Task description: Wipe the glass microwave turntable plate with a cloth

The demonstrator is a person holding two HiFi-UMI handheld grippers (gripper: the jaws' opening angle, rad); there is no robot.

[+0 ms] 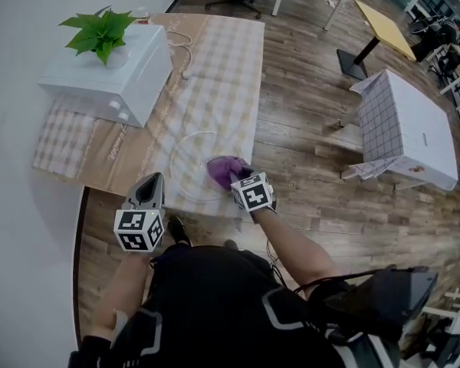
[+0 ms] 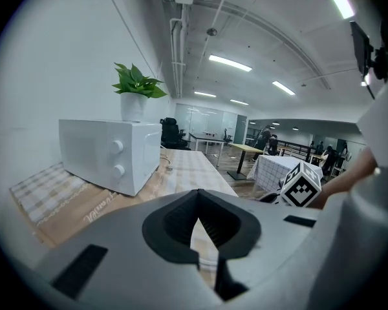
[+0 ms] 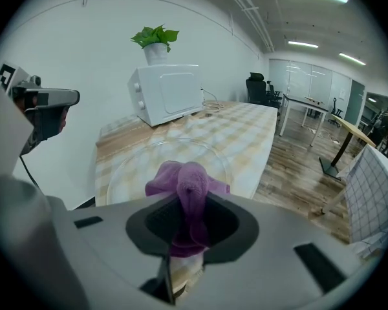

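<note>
The worktop [image 1: 111,159] carries a white microwave [image 1: 111,75] at its far left, with a checked covering [image 1: 226,60] spread to the microwave's right. The glass turntable plate [image 1: 192,167] lies flat on that covering, nearer the person than the microwave. The left gripper [image 1: 149,184] hovers just left of the plate, its fingers together on nothing. The right gripper [image 1: 240,179] has its fingers clamped on a purple cloth [image 1: 226,169], bunched on the plate's edge farthest from the microwave.

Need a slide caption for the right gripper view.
Right gripper holds a purple cloth, with the glass turntable plate just ahead.
</note>
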